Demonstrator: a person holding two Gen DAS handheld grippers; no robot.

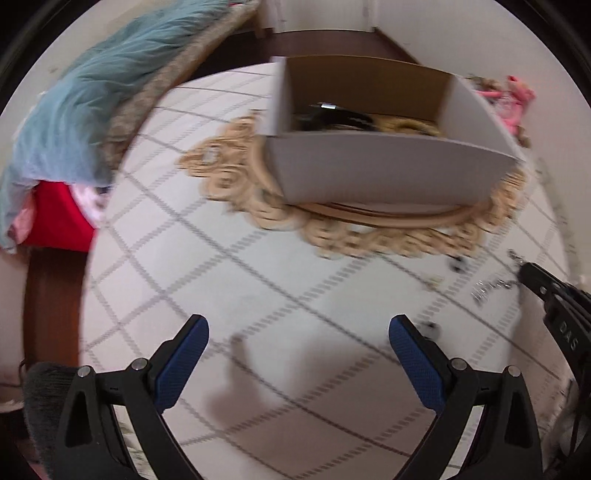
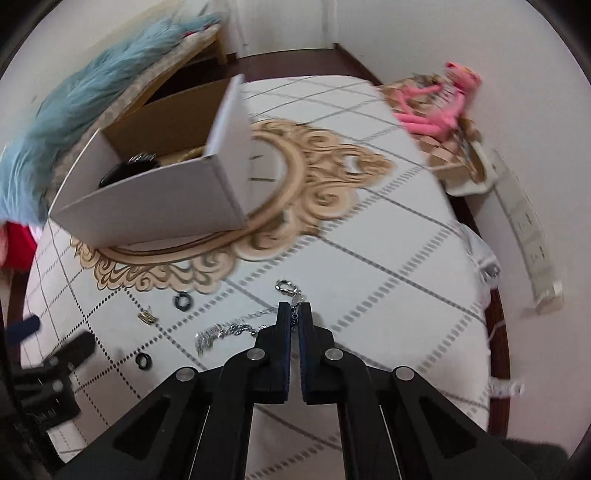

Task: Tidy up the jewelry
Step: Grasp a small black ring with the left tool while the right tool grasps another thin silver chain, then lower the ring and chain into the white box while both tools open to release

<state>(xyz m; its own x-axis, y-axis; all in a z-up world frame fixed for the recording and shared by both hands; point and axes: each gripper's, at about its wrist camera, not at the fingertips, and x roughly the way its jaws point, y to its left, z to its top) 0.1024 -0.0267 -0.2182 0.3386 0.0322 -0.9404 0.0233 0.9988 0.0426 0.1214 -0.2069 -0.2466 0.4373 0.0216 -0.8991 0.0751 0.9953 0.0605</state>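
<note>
Risk shows first in the left wrist view: left gripper [image 1: 297, 334] hangs wide open and empty over the worktop [image 1: 258, 280], box [image 1: 369, 170] beyond. Right wrist view: right gripper [image 2: 294, 308] pinches the silver chain [image 2: 229, 330] at one end, so its trailing length could snag or slip free.

You work at a table [image 2: 388, 229] covered in white cloth with a grey grid. Dark wood floor [image 1: 325, 40] meets plain white walls [image 2: 369, 26]. A blue fabric pile [image 1: 92, 92] lies left.
</note>
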